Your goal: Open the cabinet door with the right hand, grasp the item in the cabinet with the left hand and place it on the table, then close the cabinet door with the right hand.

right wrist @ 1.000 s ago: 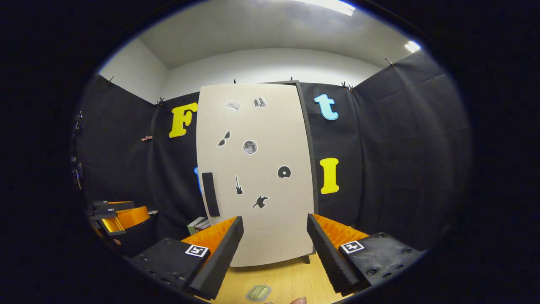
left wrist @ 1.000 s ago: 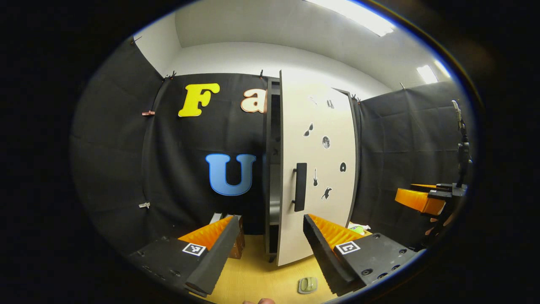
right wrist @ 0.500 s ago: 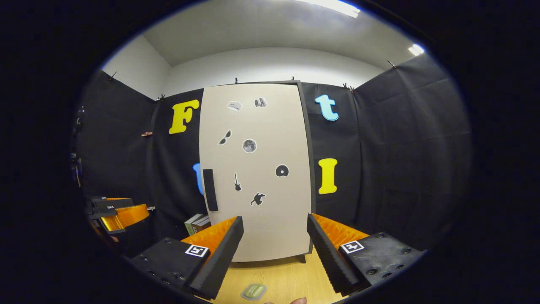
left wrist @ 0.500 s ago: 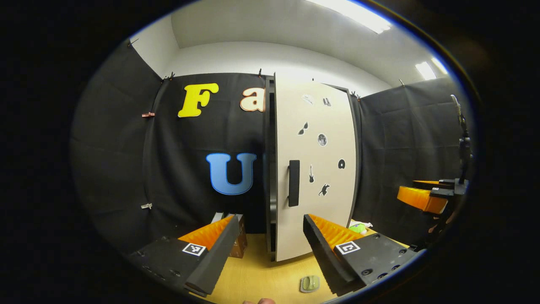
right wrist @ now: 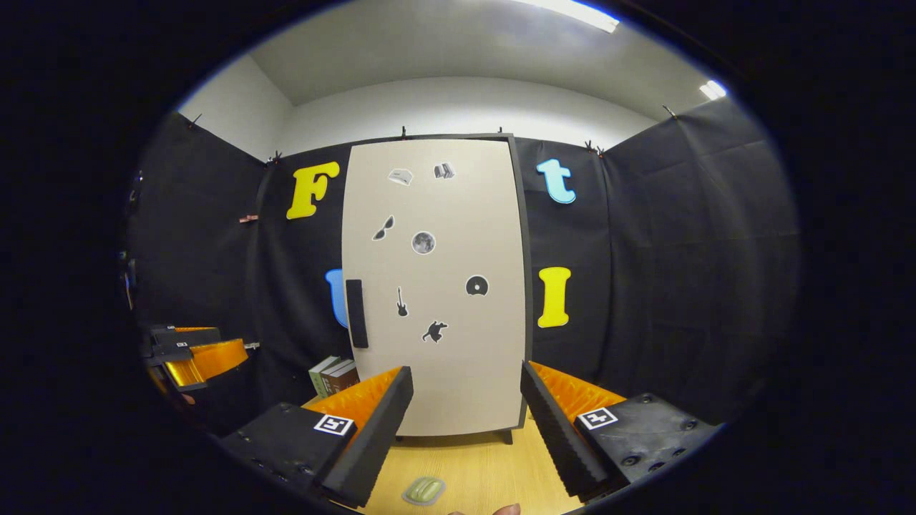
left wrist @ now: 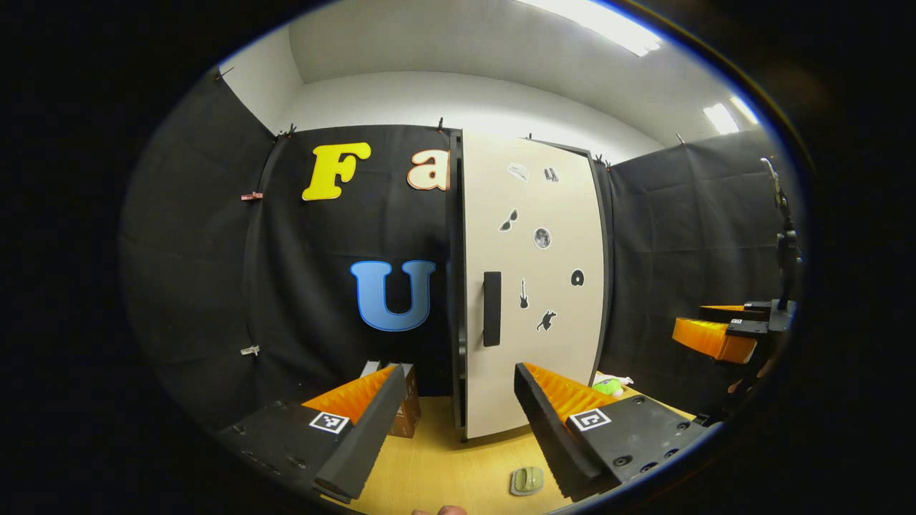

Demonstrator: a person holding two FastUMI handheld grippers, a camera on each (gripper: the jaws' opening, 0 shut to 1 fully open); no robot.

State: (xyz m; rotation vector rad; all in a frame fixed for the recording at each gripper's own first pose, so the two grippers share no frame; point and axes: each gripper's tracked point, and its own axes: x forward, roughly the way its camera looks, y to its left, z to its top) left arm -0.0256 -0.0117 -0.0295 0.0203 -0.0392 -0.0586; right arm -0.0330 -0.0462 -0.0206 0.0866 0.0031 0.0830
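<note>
On the desk (right wrist: 494, 465) we see the cabinet door (right wrist: 436, 286) closed, a small green item (right wrist: 424, 491) lying before it. Our left gripper (left wrist: 452, 429) and right gripper (right wrist: 465, 429) hang spread, holding nothing.

Cabinet door (right wrist: 458, 343): smooth matt pale board, dark edging, flat printed stickers (right wrist: 424, 242) stuck on. Door handle (right wrist: 356, 313): matt black, looks like plastic. Table (right wrist: 486, 468): light wood-grain top, smooth, slight sheen. Booth wall (right wrist: 665, 265): matt black cloth, faintly creased. Small green item (right wrist: 424, 491) on table: glossy, plastic-looking. Books (right wrist: 330, 374) beside cabinet: paper, matt covers. Ceiling (left wrist: 458, 50): smooth matt white.
</note>
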